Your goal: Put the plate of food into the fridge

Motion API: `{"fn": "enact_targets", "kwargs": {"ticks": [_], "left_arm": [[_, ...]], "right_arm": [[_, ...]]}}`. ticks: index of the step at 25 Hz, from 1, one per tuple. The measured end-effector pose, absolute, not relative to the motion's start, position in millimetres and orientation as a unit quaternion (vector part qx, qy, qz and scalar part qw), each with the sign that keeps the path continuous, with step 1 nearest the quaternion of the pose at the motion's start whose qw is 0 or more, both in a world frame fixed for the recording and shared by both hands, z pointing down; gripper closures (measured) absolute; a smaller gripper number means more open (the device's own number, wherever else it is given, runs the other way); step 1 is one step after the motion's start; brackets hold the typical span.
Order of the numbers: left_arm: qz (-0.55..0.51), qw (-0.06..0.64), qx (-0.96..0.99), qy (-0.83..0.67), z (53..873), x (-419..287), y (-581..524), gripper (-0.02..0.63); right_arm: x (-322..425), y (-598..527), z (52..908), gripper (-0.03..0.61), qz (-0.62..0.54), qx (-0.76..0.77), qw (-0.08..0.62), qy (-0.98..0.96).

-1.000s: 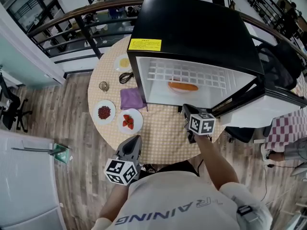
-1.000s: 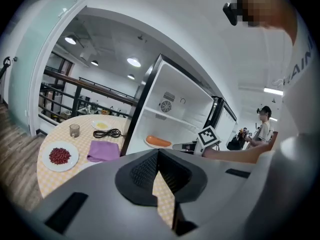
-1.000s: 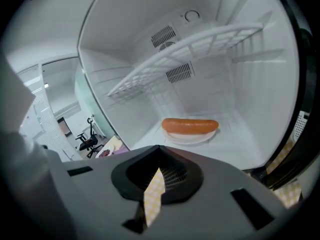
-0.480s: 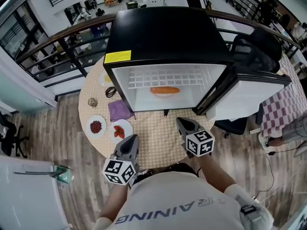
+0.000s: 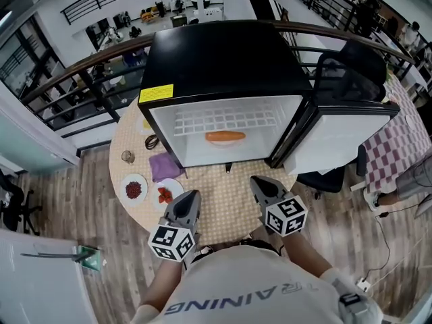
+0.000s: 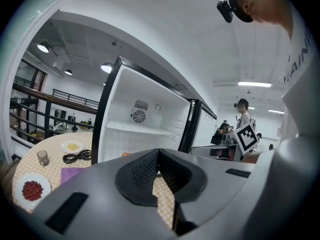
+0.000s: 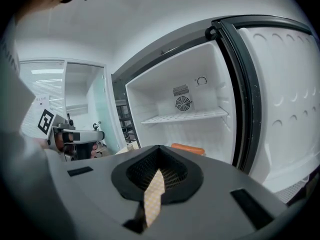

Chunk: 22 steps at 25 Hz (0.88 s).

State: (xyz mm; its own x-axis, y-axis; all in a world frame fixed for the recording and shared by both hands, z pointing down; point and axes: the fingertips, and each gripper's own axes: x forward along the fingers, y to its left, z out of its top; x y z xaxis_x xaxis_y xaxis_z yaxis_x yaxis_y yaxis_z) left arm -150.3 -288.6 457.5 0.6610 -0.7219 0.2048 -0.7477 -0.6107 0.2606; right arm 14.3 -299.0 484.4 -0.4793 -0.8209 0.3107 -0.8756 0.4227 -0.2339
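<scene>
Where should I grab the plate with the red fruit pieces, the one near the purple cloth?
Take the plate by its bare rim on the side nearest you, coming in low so that one jaw goes under the edge. It lies flat and shallow, with the food in its middle. The purple cloth lies just beyond its far side. The left gripper is closest.

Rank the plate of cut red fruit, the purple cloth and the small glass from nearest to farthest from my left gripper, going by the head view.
1. Plate of cut red fruit, just left of the left gripper.
2. Purple cloth, further in, beside the fridge.
3. Small glass, farthest, out left.
</scene>
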Motion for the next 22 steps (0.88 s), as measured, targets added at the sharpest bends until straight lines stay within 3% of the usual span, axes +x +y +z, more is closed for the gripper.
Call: {"fn": "enact_targets", "kwargs": {"ticks": [22], "left_arm": [[0.045,0.169,0.894,-0.414,462,-157,-280,0.606]], "right_arm": [[-7,-290,493,0.558,0.206,0.478,0.067,-0.851]]}}
